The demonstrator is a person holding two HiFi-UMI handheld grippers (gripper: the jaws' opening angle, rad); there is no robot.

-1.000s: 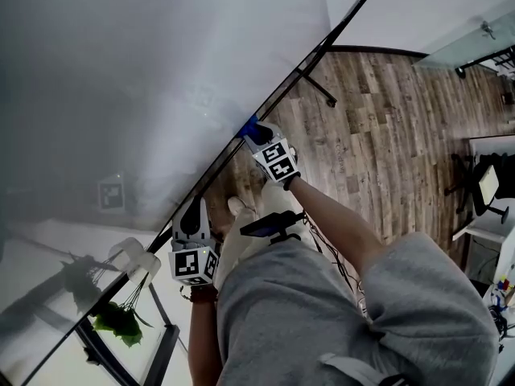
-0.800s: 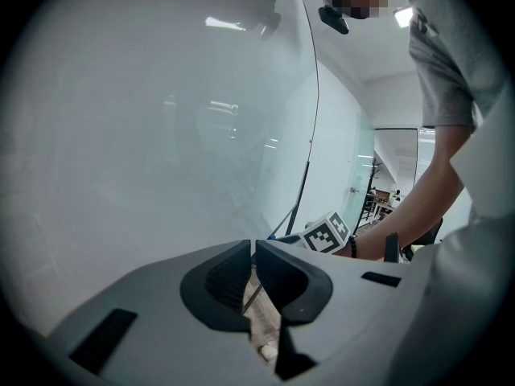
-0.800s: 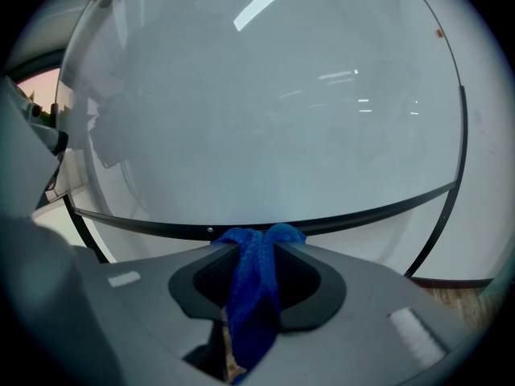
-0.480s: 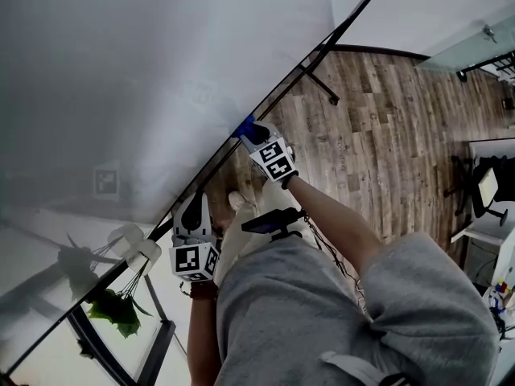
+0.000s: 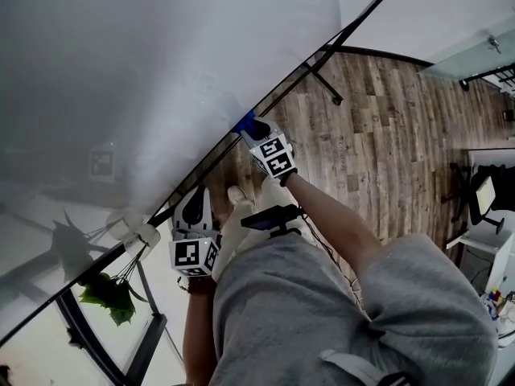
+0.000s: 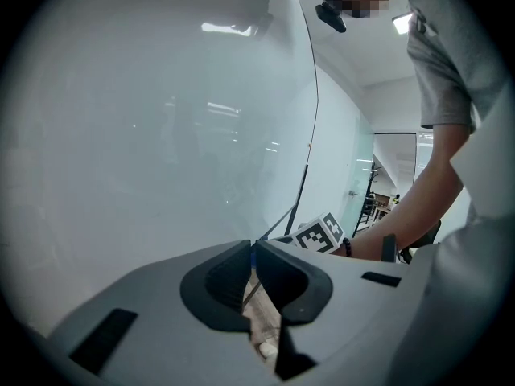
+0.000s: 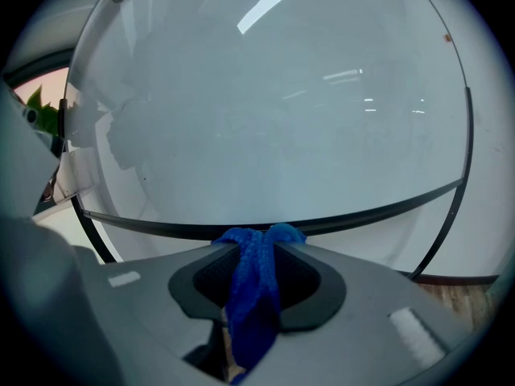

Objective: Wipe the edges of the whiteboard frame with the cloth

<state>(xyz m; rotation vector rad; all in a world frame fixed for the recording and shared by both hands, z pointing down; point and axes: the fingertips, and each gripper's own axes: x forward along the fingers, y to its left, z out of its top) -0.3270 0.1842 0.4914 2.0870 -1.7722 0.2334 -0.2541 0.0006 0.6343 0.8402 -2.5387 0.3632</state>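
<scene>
The left gripper (image 6: 251,252), jaws together on nothing, sits just beside the whiteboard frame (image 7: 362,213), a thin dark strip. Farther right, the right gripper (image 7: 256,246) is clamped on the blue cloth (image 7: 253,284), whose bunched end lies against that frame. Open wood floor (image 5: 378,135) lies beyond.

Cloth (image 5: 247,123) mostly hidden behind right gripper (image 5: 254,132); whiteboard (image 5: 161,71) cut off top/left, head view.

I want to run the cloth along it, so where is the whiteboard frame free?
Free: the frame from the right gripper on to the corner, and the stretch down to the left gripper. Crowded below that, by the plant.
</scene>
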